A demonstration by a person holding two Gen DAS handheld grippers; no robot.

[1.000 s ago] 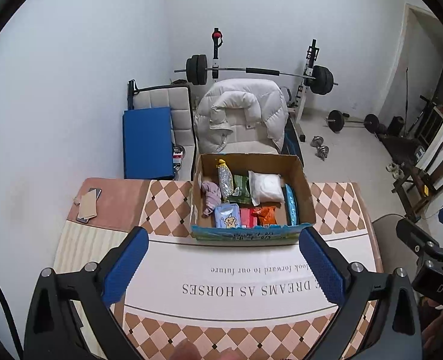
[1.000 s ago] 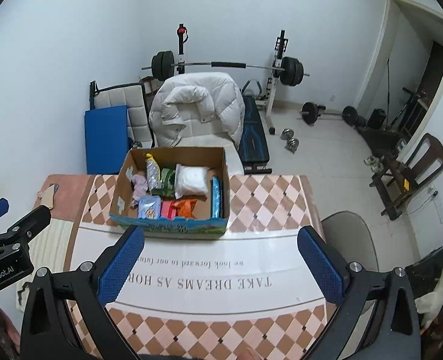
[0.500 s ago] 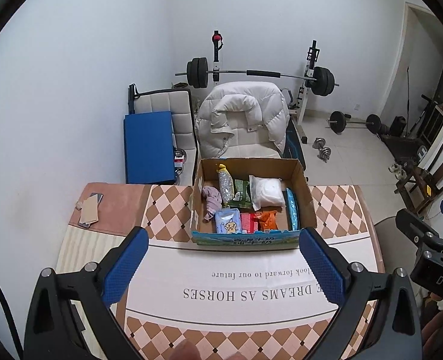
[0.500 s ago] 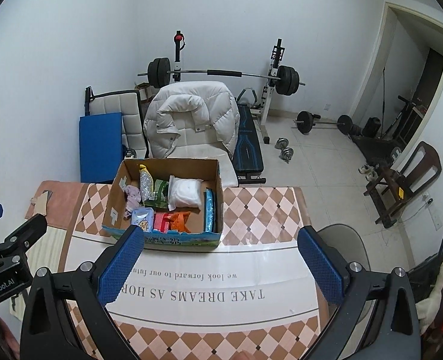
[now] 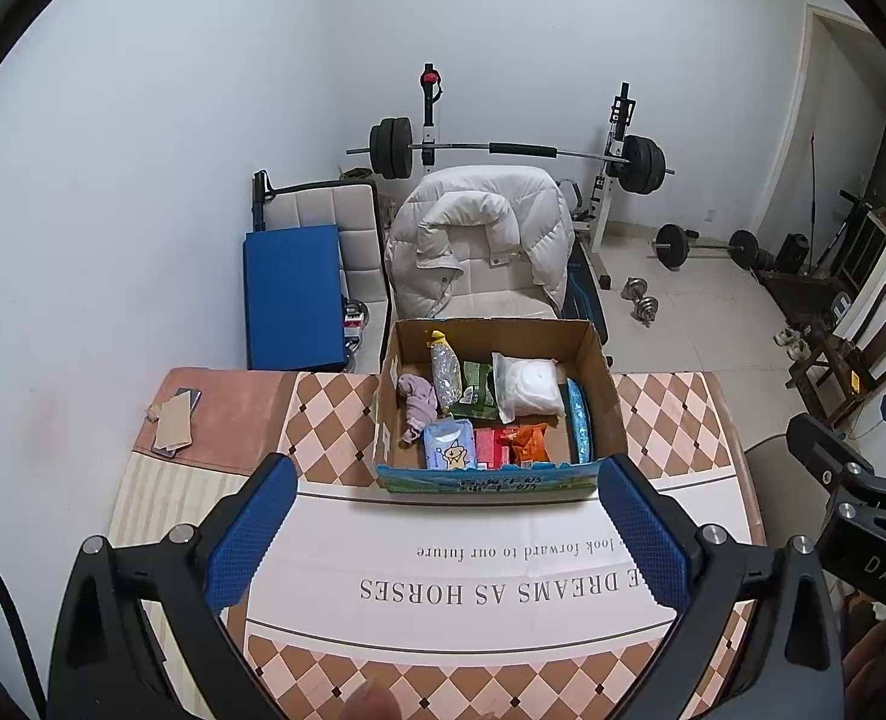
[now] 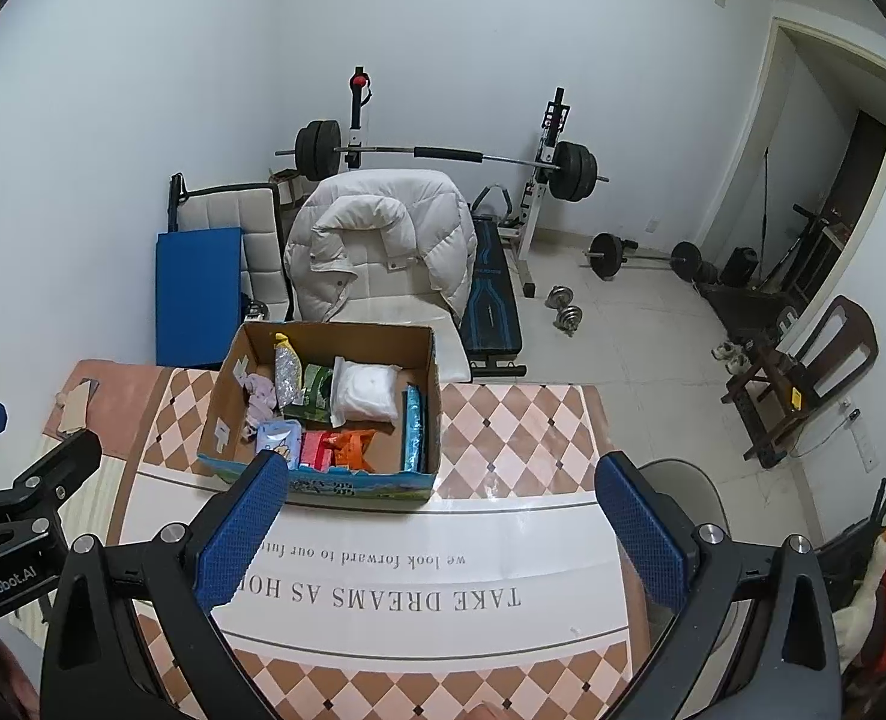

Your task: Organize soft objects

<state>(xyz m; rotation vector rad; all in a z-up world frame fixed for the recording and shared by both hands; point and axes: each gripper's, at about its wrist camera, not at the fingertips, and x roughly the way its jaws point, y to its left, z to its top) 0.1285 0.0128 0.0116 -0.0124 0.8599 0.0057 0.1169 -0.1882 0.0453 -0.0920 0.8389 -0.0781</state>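
Note:
A cardboard box [image 5: 600, 360] stands at the far middle of the table and also shows in the right wrist view [image 6: 425, 360]. It holds several soft items: a white pouch [image 5: 527, 385], a lilac cloth [image 5: 417, 396], a green packet [image 5: 473, 390], a blue tissue pack [image 5: 450, 450], an orange packet [image 5: 530, 443] and a glittery bottle [image 5: 445, 367]. My left gripper [image 5: 443, 534] is open and empty, raised above the table's near part. My right gripper [image 6: 440, 531] is open and empty, beside it on the right.
The table carries a checked cloth with a white printed band [image 5: 479, 570]. A phone and a card [image 5: 174, 420] lie at its far left corner. A chair with a white padded jacket [image 5: 479, 240] stands behind the box. A weight bench and barbells [image 6: 443, 156] are beyond.
Both grippers have drawn back and up from the box, which now looks smaller and farther. Both stay open and empty.

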